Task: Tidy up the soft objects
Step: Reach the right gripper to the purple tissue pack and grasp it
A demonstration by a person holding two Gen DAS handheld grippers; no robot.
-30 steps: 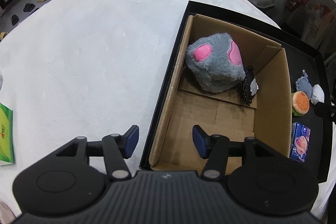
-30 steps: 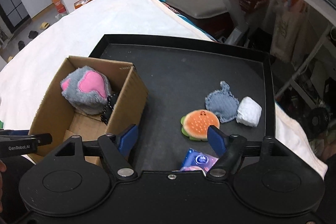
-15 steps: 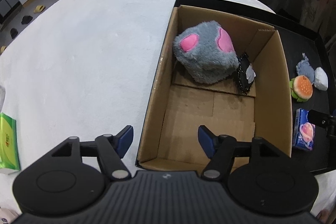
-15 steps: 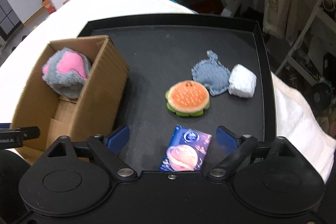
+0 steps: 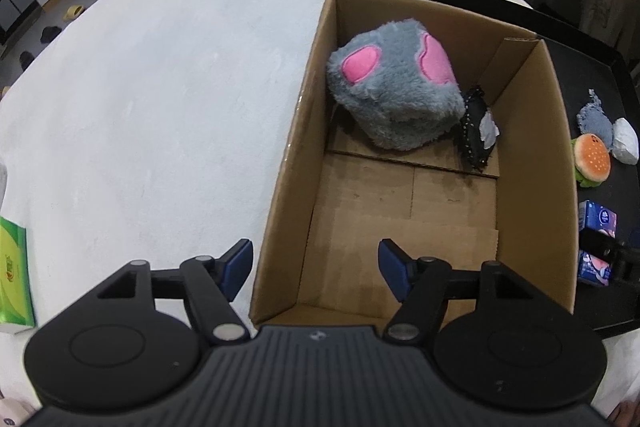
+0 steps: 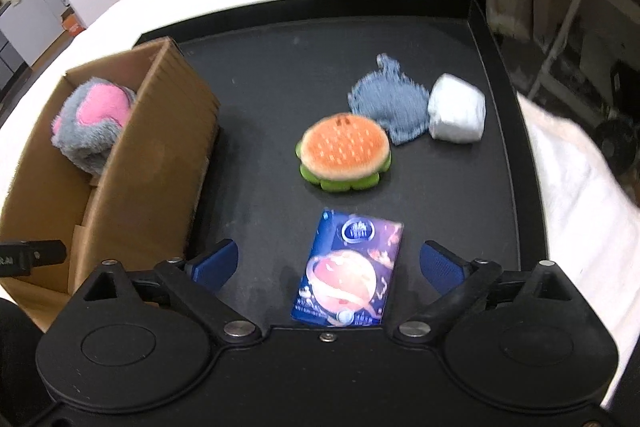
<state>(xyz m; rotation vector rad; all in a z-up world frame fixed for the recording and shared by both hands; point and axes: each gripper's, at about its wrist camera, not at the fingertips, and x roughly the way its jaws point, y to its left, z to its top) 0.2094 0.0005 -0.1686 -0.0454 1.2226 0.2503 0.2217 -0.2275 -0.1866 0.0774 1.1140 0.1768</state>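
A cardboard box [image 5: 532,163] [image 6: 152,163] stands on a black tray [image 6: 280,75]. Inside it lie a grey plush cube with pink patches [image 5: 394,91] [image 6: 94,119] and a small black studded item [image 5: 476,133]. On the tray lie a burger plush [image 6: 344,153] [image 5: 594,161], a blue-grey knitted piece [image 6: 390,101], a white soft bundle [image 6: 458,113] and a blue tissue pack [image 6: 352,273] [image 5: 596,227]. My left gripper [image 5: 314,261] is open and empty, straddling the box's near-left wall. My right gripper [image 6: 328,263] is open and empty, with the tissue pack between its fingers.
The tray sits on a white cloth-covered table [image 5: 160,87]. A green packet [image 5: 14,267] lies at the table's left edge. Shelves, bags and floor clutter stand beyond the table to the right and far side.
My right gripper has moved forward over the tray, bringing the tissue pack between its open fingers. My left gripper has risen and shifted slightly over the box's near-left wall. Both stay open.
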